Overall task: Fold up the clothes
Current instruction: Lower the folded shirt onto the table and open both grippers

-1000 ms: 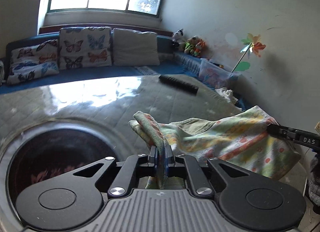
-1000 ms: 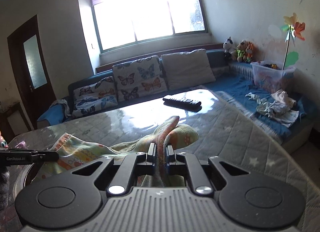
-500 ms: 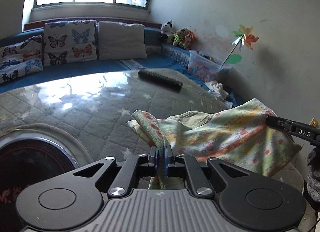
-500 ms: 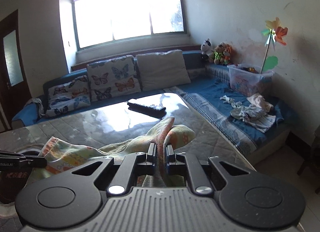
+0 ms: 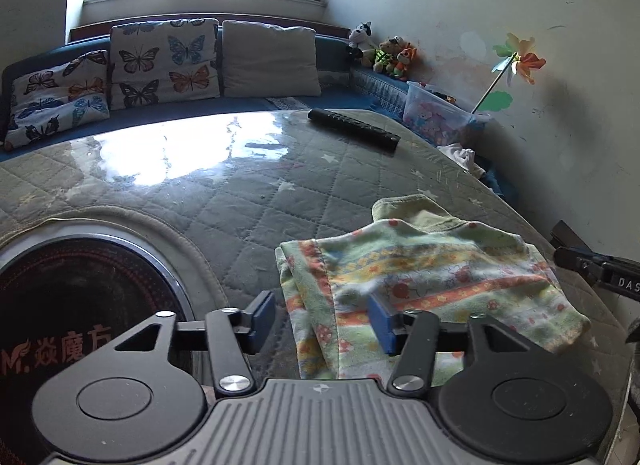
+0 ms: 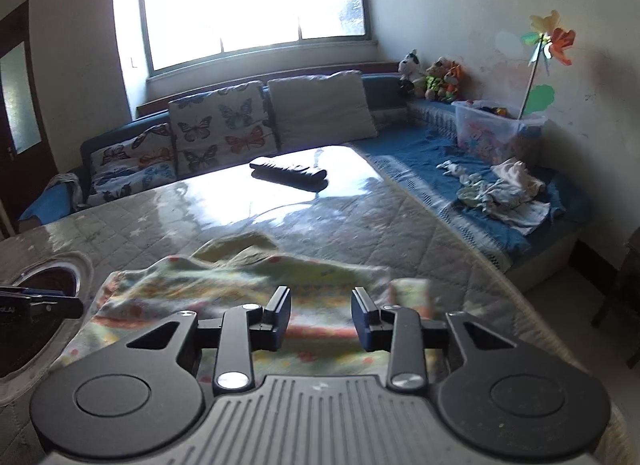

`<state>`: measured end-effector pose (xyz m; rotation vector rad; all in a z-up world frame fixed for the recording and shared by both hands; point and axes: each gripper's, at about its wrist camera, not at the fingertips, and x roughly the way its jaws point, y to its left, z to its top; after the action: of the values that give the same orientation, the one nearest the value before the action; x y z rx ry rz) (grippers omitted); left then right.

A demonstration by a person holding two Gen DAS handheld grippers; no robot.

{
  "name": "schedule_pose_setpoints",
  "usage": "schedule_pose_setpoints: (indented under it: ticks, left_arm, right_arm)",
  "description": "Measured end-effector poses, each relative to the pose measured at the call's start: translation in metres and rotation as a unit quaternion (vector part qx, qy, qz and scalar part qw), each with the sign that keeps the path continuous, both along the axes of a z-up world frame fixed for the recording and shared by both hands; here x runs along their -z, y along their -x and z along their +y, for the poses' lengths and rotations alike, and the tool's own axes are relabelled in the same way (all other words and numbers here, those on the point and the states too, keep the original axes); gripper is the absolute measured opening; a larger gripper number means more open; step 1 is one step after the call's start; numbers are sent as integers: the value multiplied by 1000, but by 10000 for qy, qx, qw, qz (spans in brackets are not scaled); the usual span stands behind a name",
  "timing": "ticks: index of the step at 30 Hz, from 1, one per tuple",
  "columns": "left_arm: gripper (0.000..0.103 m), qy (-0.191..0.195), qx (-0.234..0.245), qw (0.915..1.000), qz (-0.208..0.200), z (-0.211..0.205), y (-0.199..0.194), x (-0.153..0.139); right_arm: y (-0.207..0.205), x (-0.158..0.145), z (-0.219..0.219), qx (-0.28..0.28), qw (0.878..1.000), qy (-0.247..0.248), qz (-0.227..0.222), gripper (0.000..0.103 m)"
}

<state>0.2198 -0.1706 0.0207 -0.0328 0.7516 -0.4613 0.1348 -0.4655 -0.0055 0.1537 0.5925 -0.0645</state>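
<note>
Both grippers have let go of the garment (image 5: pixel 432 277) since half a second ago. Before, each one was clamped on a bunched edge of the cloth and held it up; now the left gripper (image 5: pixel 322 323) has its jaws wide apart, and the right gripper (image 6: pixel 321 317) also stands with jaws apart and nothing between them. The garment, a small piece with green, yellow and orange print, now lies on the quilted counter (image 5: pixel 248 201), near its front edge, just beside the round inset burner (image 5: pixel 80 305). It lies in more than one layer, with a folded edge on the left side and a plain green part showing at the far side. In the right wrist view the cloth is a bit blurred, so it may still be settling.

I judge that one fold is just laid down and released. Whether more folds are needed I cannot tell; the shape is still uneven. The remote control (image 5: pixel 354 129) lies well apart, at the far side.
</note>
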Motion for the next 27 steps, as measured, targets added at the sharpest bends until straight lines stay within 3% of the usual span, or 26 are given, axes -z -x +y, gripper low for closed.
schedule_pose_setpoints:
  ticks: [5,11,14,16,27]
  left_arm:
    - [86,-91,77,9999,-62,-3,15,5]
    - [101,-195,177,9996,-80,-6,31,10]
    - [103,-175,178,9996,-90,-5,40,10]
    - [103,-144,183,9997,-94,-3,46,10]
    - [103,179,161,9995,-183,14,76,7]
  right_arm:
    - [5,17,28,-397,9990,-61,205,36]
    - [21,32,56,-634,9973,43,372,41]
    - [34,28,63,-660,9972,174,301,43]
    - [43,25,65,-654,9975,98,263,52]
    - [73,28,79,-501,9982,-216,251,56]
